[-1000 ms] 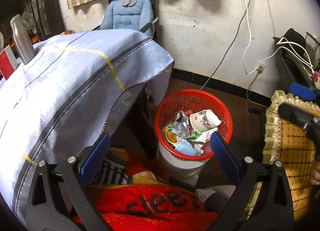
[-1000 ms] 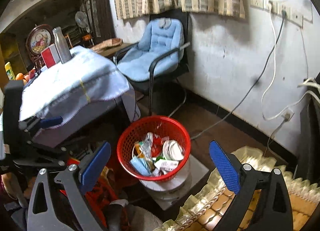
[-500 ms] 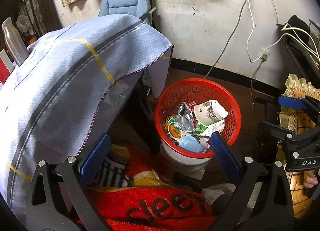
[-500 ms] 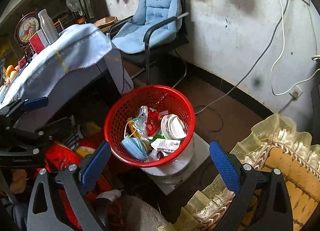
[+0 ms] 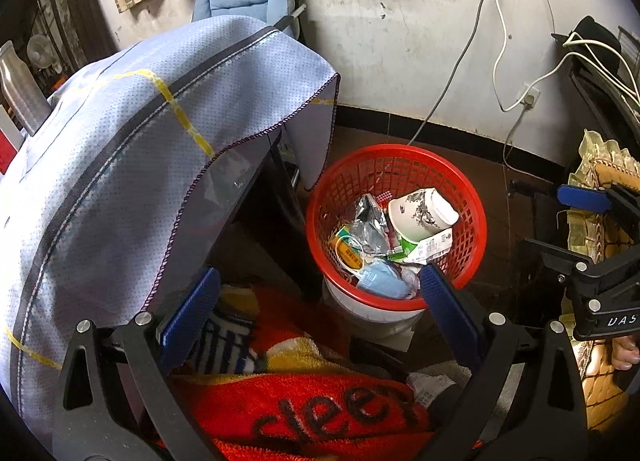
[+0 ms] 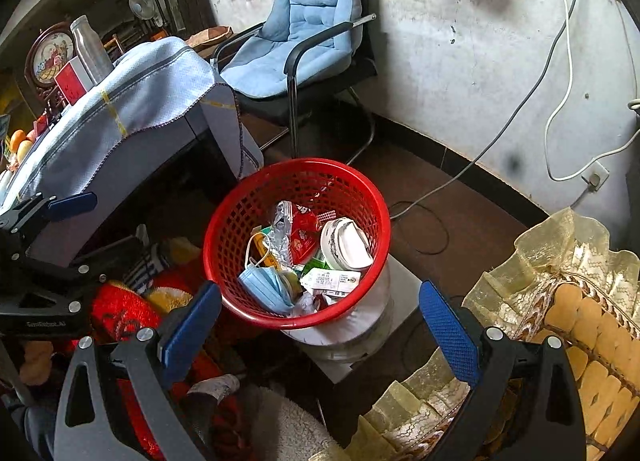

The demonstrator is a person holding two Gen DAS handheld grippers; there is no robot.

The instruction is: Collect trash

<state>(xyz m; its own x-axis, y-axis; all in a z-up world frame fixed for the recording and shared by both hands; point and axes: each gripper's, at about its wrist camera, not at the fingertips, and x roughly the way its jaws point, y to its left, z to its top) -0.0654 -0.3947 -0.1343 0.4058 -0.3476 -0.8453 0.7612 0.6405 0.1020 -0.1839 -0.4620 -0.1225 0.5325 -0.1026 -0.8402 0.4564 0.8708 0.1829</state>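
**Black frames, blue pads, silver screws**

The left gripper [image 5: 320,313] has two black, angular finger arms with triangular cut-outs, each ending in a flat blue pad with a fine dotted texture. Round silver screw heads sit at the joints of each arm. The right gripper [image 6: 318,321] is built the same: black arms, textured blue pads [image 6: 448,331], silver screws near the pivots. Seen from the left wrist view, the right gripper's black body carries white lettering reading "DAS", cut off at the frame edge. Bare skin of a hand [image 5: 624,351] shows just below that lettering.
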